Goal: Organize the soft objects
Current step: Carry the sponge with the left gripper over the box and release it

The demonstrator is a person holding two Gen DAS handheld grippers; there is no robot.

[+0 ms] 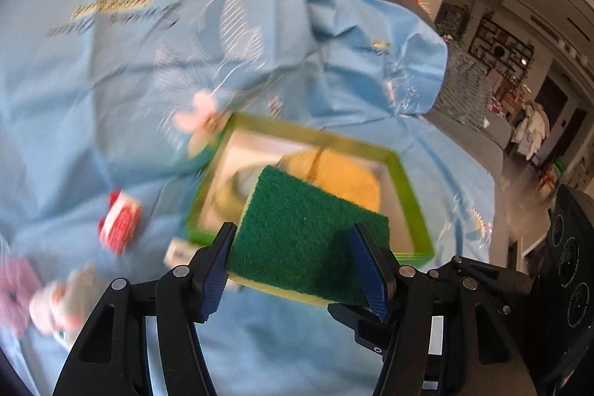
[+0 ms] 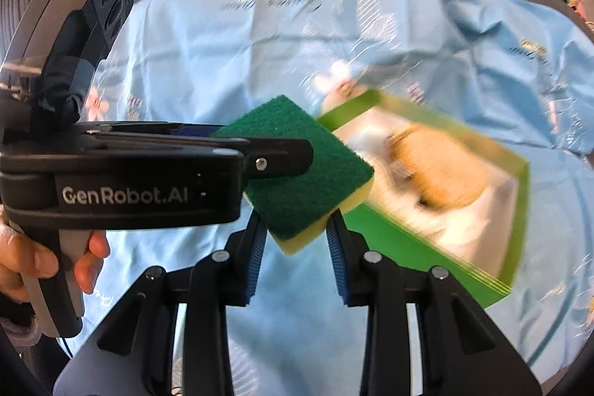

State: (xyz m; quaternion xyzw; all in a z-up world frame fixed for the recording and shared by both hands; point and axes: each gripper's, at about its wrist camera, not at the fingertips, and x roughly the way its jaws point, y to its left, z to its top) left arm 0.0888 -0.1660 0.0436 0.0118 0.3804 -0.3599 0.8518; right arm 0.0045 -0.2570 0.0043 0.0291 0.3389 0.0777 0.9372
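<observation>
both tongs, left (image 1: 297,266) and right (image 2: 297,240), pinching one green sponge (image 1: 308,240) above green box (image 1: 404,173)

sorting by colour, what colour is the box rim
Bright green box rim, clearest in the left wrist view.

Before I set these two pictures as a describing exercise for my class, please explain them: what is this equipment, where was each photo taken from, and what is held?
No robot here: a person holds a hand-held gripper in each hand, each with two fingers and a wide-angle camera looking along them. One picture is from the left gripper, the other from the right gripper, which also shows the left tool gripped by a hand. A blue cloth covers the surface; on it sits a green-rimmed box holding something yellow. The left fingers clamp a green-and-yellow sponge; the right ones seem to pinch its corner.
</observation>
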